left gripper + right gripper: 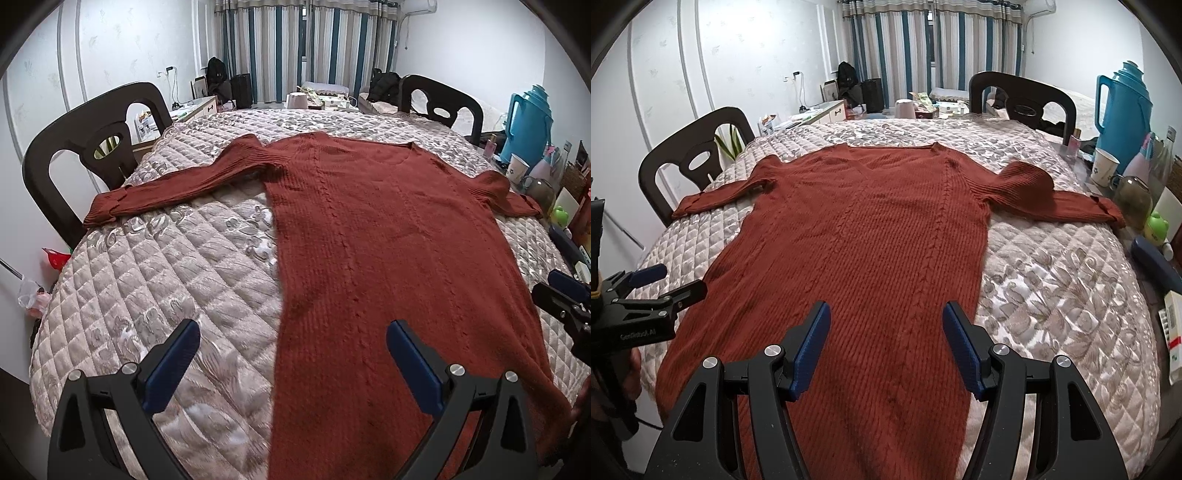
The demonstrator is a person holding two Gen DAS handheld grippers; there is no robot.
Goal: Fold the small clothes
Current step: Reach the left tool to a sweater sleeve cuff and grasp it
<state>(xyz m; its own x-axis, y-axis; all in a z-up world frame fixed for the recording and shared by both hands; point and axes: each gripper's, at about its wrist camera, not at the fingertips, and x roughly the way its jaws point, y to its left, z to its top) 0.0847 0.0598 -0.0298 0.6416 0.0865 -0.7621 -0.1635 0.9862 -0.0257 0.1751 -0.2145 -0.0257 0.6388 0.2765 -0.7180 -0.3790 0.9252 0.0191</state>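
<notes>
— Where's the garment?
— The rust knit sweater (864, 236) lies flat on the quilted tabletop (1052, 280), sleeves out; my left gripper (291, 354) and right gripper (886, 332) hover at its hem, jaws spread, empty.
— First move?
— I'd pinch one sleeve cuff (101, 206); fold it across the body, keeping edges smooth.

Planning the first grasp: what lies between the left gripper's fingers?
In the left wrist view, the sweater's left edge and bare quilted cover; the left gripper holds nothing.
</notes>
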